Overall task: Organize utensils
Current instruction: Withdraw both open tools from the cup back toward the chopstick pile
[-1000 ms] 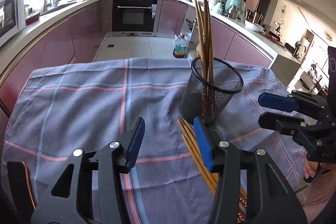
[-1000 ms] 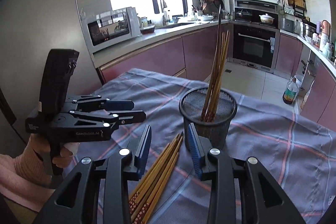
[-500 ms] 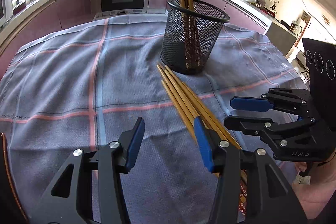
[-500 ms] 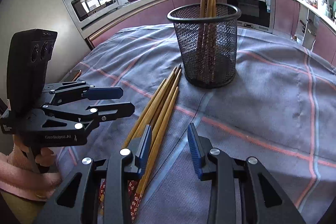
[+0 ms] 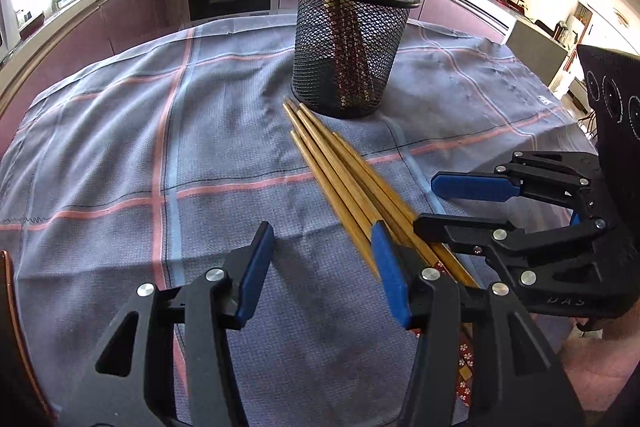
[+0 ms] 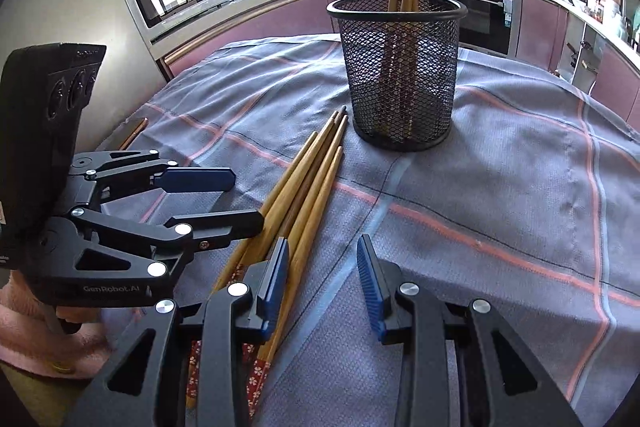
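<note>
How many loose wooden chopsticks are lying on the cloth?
5, counting tips: the brown wooden chopsticks lie bundled side by side on the checked grey cloth, tips toward the black mesh cup. More may be hidden underneath.

A checked cloth (image 5: 200, 147) covers the desk; a mesh cup (image 5: 352, 55) and perhaps five loose chopsticks (image 5: 336, 171) lie on it.

Loose wooden chopsticks (image 5: 340, 175) lie bundled flat on cloth, tips toward 11 o'clock, near upright black mesh holder (image 5: 352, 51) containing more.
</note>
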A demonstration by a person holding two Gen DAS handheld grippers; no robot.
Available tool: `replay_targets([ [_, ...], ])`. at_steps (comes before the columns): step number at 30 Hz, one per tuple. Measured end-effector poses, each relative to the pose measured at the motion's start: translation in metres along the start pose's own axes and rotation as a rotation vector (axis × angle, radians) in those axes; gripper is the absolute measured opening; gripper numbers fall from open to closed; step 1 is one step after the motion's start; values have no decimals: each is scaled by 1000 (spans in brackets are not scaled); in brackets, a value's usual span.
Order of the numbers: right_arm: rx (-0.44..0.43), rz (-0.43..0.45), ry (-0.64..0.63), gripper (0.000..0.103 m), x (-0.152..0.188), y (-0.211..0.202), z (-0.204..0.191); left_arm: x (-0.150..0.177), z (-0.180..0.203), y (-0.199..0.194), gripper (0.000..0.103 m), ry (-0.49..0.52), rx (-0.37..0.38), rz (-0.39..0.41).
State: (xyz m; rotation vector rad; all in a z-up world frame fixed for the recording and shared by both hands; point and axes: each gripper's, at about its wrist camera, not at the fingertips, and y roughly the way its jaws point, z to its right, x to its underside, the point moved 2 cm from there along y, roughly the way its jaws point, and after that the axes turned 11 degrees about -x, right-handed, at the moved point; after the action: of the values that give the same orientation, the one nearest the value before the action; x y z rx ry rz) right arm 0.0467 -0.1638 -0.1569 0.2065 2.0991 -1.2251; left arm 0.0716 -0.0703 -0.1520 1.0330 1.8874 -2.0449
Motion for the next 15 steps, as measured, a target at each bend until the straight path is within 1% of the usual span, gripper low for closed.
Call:
replay_targets([
  [3,9,-1,-4,32,1,0,1,0,-1,0,51,9,-1,-1],
  [8,35,-7,-22,32,3,-1,0,2,-1,2,46,40,-28,-6],
  [15,39,-7,-19,31,3,-1,1,2,-3,2,43,38,-19,-11],
])
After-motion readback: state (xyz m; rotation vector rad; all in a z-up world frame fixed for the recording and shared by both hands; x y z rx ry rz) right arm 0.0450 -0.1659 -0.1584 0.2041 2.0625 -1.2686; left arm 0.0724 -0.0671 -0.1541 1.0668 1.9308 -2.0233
